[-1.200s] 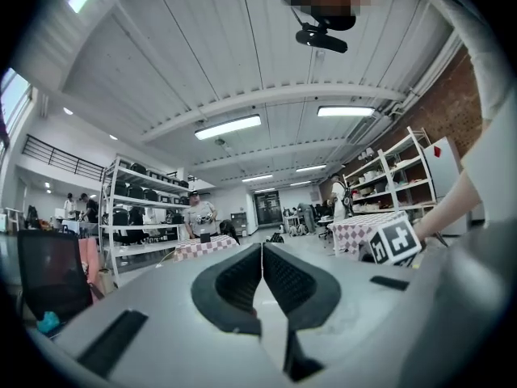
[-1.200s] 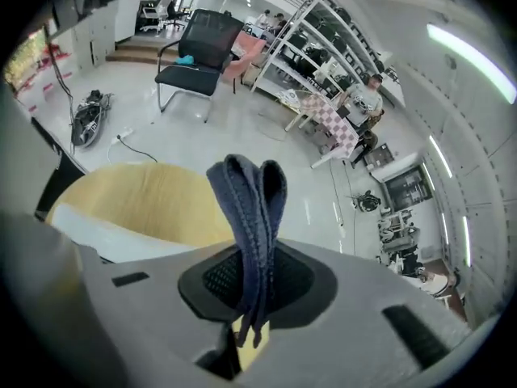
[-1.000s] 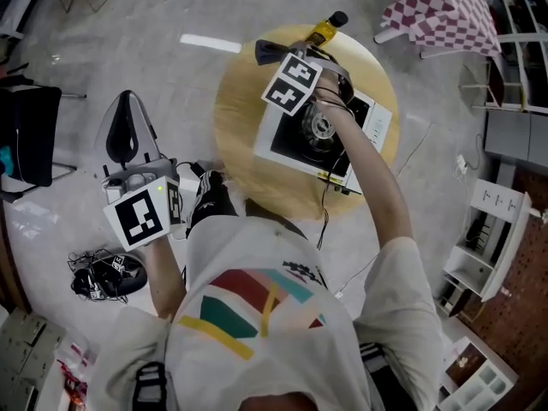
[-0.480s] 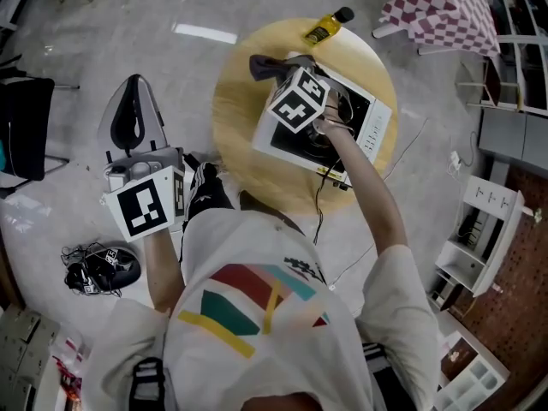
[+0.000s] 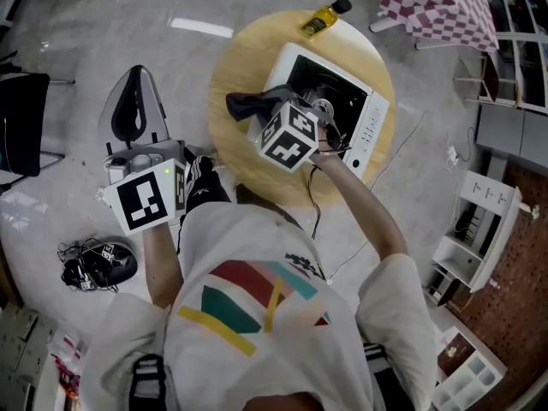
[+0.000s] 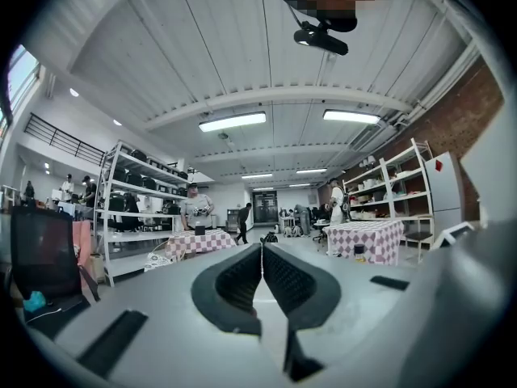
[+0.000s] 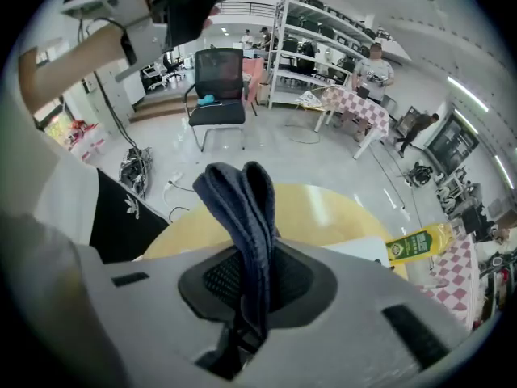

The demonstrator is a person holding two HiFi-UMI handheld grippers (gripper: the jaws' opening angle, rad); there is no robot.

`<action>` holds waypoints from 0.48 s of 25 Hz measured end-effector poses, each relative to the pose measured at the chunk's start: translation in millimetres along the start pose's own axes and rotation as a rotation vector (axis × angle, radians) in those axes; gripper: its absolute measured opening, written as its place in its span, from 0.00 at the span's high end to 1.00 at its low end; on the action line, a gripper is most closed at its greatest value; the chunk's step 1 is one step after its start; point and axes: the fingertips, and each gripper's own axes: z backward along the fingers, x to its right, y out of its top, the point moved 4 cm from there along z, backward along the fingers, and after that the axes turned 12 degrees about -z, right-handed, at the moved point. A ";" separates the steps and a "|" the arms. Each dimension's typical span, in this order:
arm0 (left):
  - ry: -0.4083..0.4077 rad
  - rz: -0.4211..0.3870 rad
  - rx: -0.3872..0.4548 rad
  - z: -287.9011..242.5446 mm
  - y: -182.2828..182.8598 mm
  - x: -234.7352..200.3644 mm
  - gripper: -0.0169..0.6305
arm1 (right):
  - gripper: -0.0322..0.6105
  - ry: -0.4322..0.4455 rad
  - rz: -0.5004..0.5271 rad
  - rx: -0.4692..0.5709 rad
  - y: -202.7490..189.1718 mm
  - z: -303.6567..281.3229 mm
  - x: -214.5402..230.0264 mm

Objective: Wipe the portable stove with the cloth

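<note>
The white portable stove (image 5: pixel 368 114) with a black top and a round burner stands on the round wooden table (image 5: pixel 231 67). My right gripper (image 5: pixel 259 114) is shut on the dark blue cloth (image 5: pixel 244 104), just off the stove's near-left edge above the table. In the right gripper view the cloth (image 7: pixel 242 204) stands folded up from between the shut jaws of the right gripper (image 7: pixel 254 277), and a corner of the stove (image 7: pixel 359 249) shows behind. My left gripper (image 5: pixel 141 174) is held away from the table at the left. In its own view the left gripper (image 6: pixel 261 277) is shut on nothing, facing the room.
A yellow bottle (image 5: pixel 321 15) lies at the table's far edge, also seen as the bottle (image 7: pixel 416 245). A black-and-white seat (image 5: pixel 128 118) stands left of the table. A cable hangs from the stove's near side. A checkered table (image 5: pixel 445 7) and white shelves (image 5: pixel 479 238) are to the right.
My right gripper has carried the cloth from the stove's far side across its top to the near-left edge. The left gripper has hardly moved.
</note>
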 end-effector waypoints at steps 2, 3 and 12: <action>-0.003 0.002 0.003 1.9 0.5 2.0 0.96 | 0.90 0.038 0.025 -0.008 -2.0 0.9 -15.3; -0.003 0.003 0.003 2.4 0.6 2.9 0.96 | 0.90 0.060 0.034 -0.012 -2.7 1.4 -22.4; 0.006 0.009 -0.004 8.7 -4.5 2.6 0.96 | 0.90 0.102 0.109 -0.012 -10.9 4.6 -61.2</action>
